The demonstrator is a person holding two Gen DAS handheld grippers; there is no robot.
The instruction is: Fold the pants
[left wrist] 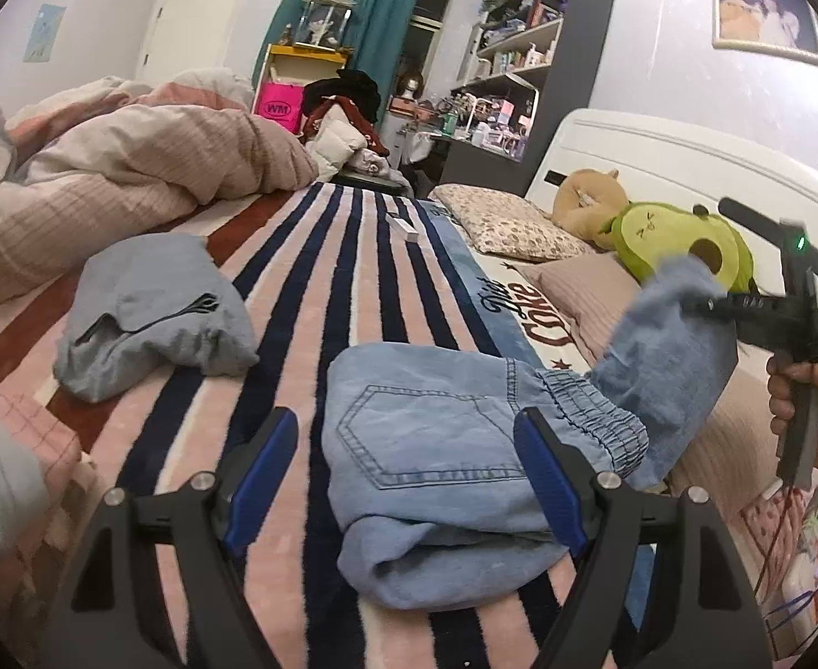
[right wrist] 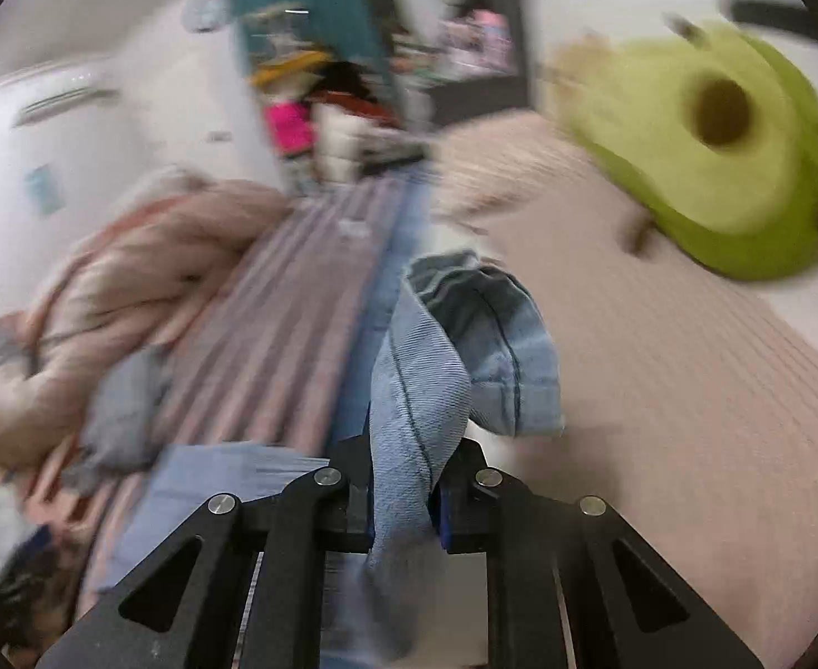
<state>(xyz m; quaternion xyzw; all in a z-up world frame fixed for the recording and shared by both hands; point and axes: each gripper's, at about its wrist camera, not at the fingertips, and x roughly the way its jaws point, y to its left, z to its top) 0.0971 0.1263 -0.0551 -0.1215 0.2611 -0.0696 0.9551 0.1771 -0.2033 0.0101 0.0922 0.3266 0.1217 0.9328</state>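
Note:
Light blue denim pants [left wrist: 442, 474] lie partly folded on the striped blanket [left wrist: 320, 301], back pocket up, elastic waistband to the right. My left gripper [left wrist: 406, 479] is open, its blue pads on either side of the pants' near part. My right gripper [left wrist: 693, 304] is at the right, shut on the leg ends and holding them lifted above the waistband. In the blurred right wrist view the denim [right wrist: 465, 357] hangs pinched between the right gripper's [right wrist: 403, 513] pads.
A folded grey garment [left wrist: 152, 312] lies to the left on the blanket. A pink duvet [left wrist: 113, 167] is heaped at far left. Pillows [left wrist: 498, 223], an avocado plush [left wrist: 682, 240] and the white headboard [left wrist: 660, 167] are on the right.

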